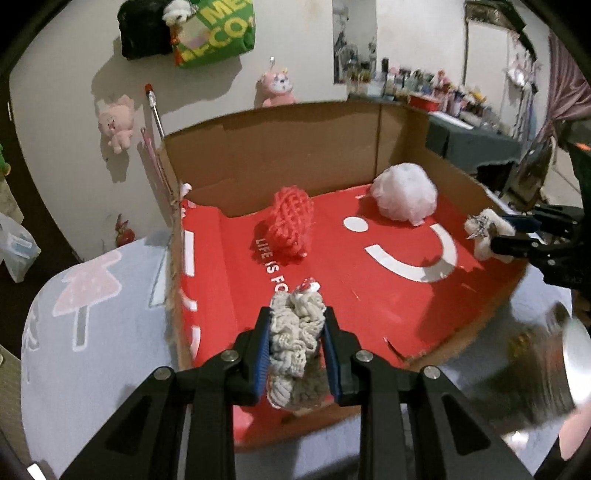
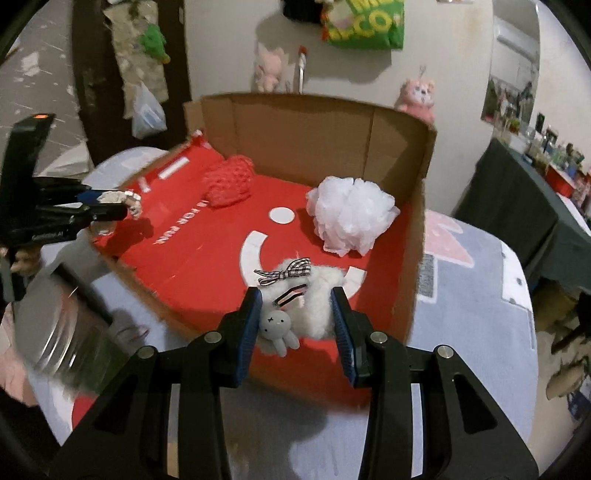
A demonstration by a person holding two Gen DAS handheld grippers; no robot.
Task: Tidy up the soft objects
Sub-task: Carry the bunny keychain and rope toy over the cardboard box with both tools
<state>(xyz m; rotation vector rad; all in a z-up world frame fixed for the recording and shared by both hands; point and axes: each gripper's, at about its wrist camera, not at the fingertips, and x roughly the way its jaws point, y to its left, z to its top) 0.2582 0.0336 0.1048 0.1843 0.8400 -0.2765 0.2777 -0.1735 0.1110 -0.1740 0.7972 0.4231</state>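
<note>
An open cardboard box [image 1: 280, 147] [image 2: 314, 122] with a red inner floor stands on the table. Inside lie a red knitted bundle [image 1: 291, 221] [image 2: 229, 181] at the back and a white mesh puff [image 1: 404, 192] [image 2: 351, 218] to its right. My left gripper [image 1: 297, 328] is shut on a grey crocheted scrunchie [image 1: 295, 339] above the box's near edge. My right gripper [image 2: 297, 317] is shut on a white fluffy piece [image 2: 314, 299] with a checked bow and a small grey bunny charm. Each gripper shows in the other's view, the right gripper [image 1: 495, 236] and the left gripper [image 2: 122, 206], over the box's sides.
The box sits on a pale tablecloth [image 1: 92, 314] [image 2: 472, 295] printed with pink shapes. A shiny metal bowl [image 2: 55, 332] [image 1: 569, 350] lies blurred near the box. Pink plush toys [image 1: 114, 122] and a green bag [image 1: 218, 33] hang on the wall behind. A dark-clothed table [image 2: 524, 206] stands at right.
</note>
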